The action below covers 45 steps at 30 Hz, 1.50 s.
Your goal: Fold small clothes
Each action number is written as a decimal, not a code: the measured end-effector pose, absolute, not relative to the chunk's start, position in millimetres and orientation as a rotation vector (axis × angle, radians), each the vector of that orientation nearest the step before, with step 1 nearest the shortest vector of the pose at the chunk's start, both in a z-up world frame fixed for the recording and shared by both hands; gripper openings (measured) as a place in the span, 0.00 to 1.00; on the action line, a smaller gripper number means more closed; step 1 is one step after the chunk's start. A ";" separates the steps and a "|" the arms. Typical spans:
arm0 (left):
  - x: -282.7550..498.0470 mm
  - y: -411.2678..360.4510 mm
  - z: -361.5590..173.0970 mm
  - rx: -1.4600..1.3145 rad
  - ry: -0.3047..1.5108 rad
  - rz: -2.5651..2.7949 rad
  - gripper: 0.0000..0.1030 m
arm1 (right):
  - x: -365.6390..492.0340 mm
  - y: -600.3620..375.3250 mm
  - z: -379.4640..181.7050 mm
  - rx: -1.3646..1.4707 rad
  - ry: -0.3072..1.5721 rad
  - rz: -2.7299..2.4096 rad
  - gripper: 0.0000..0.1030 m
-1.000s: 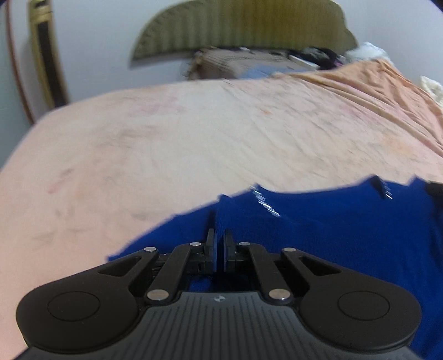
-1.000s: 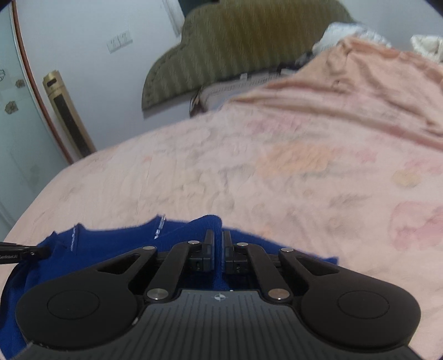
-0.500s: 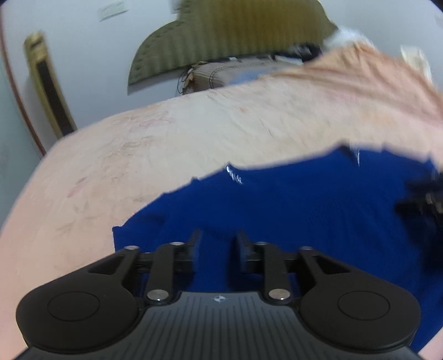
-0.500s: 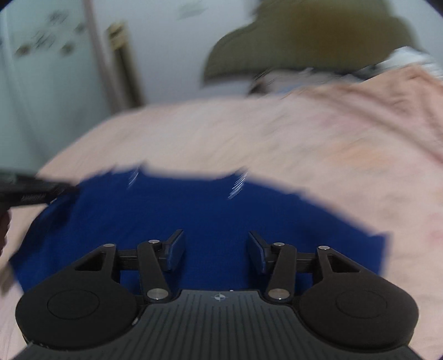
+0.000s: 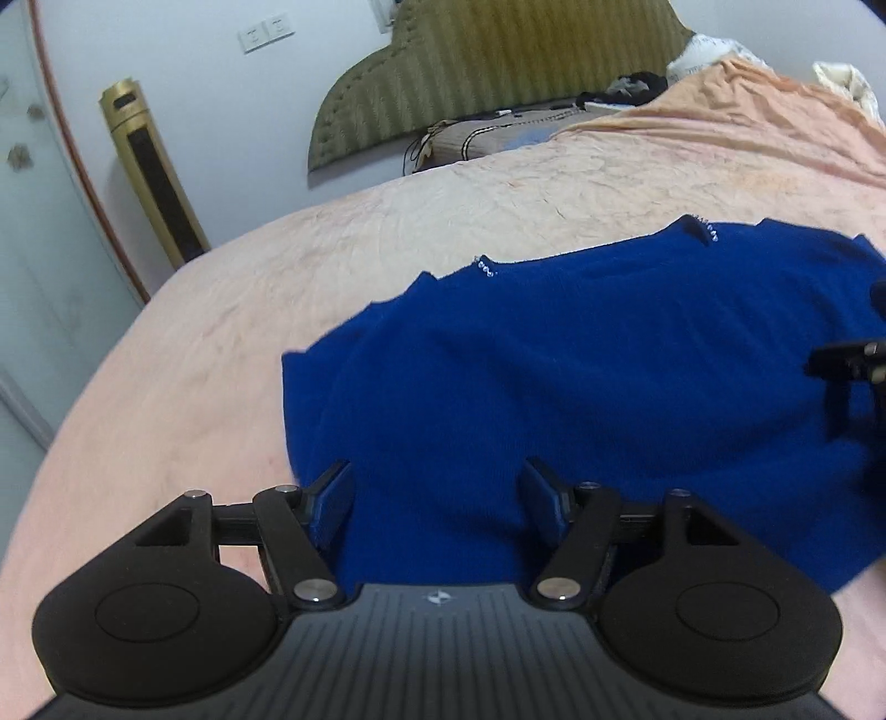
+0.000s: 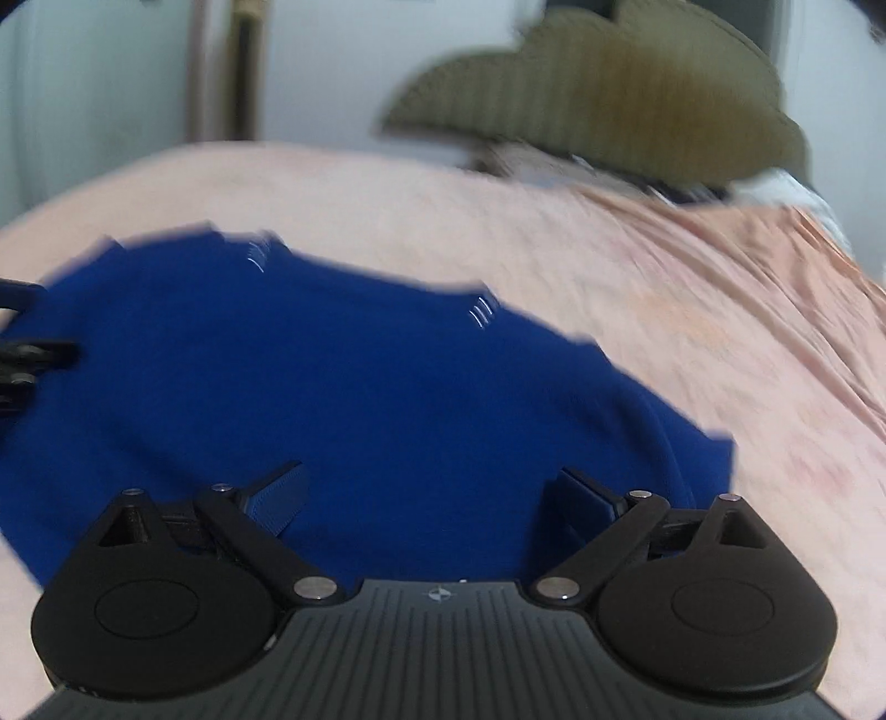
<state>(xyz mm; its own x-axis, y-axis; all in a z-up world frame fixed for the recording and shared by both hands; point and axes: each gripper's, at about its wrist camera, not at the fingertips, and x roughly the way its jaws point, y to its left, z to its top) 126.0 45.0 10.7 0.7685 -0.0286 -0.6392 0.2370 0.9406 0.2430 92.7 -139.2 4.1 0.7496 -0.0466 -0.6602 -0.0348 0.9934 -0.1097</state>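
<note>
- Your left tongs [image 5: 437, 501] and right tongs [image 6: 426, 498] were opening, gripping nothing.
- Ahead of them, the blue garment [image 5: 581, 376] looked soft and limp; take its edges.

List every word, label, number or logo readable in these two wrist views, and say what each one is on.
No readable words or numbers in either view.
Left gripper body: a small pale emblem, a symbol with no letters.
Right gripper body: the same small emblem, no letters.
Blue garment: small silvery trim at its far edge, decoration rather than text.
Wall switch plates: no legible marking.
</note>
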 end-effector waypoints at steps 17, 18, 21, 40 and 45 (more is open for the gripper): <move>88.8 65.0 -4.6 0.138 0.664 -0.073 0.84 | 54.0 -124.4 -10.5 -0.012 0.680 -0.041 1.00; 88.3 65.9 -5.8 0.133 0.657 -0.069 0.85 | 53.5 -124.6 -11.0 -0.010 0.675 -0.043 1.00; 85.9 65.2 -7.4 0.138 0.642 -0.066 0.85 | 51.7 -125.2 -13.0 -0.010 0.662 -0.046 1.00; 73.0 61.3 -1.9 0.142 0.640 -0.051 0.85 | 50.1 -123.4 -12.5 -0.017 0.664 -0.048 1.00; 64.4 56.3 6.9 0.144 0.621 -0.086 0.85 | 50.1 -123.3 -12.3 -0.017 0.664 -0.048 1.00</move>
<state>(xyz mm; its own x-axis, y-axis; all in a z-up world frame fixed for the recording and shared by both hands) 64.4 56.3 6.9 0.8099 -0.0368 -0.5854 0.1234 0.9864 0.1087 50.1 -123.3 -12.3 0.7862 -0.0496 -0.6159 0.0390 0.9988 -0.0307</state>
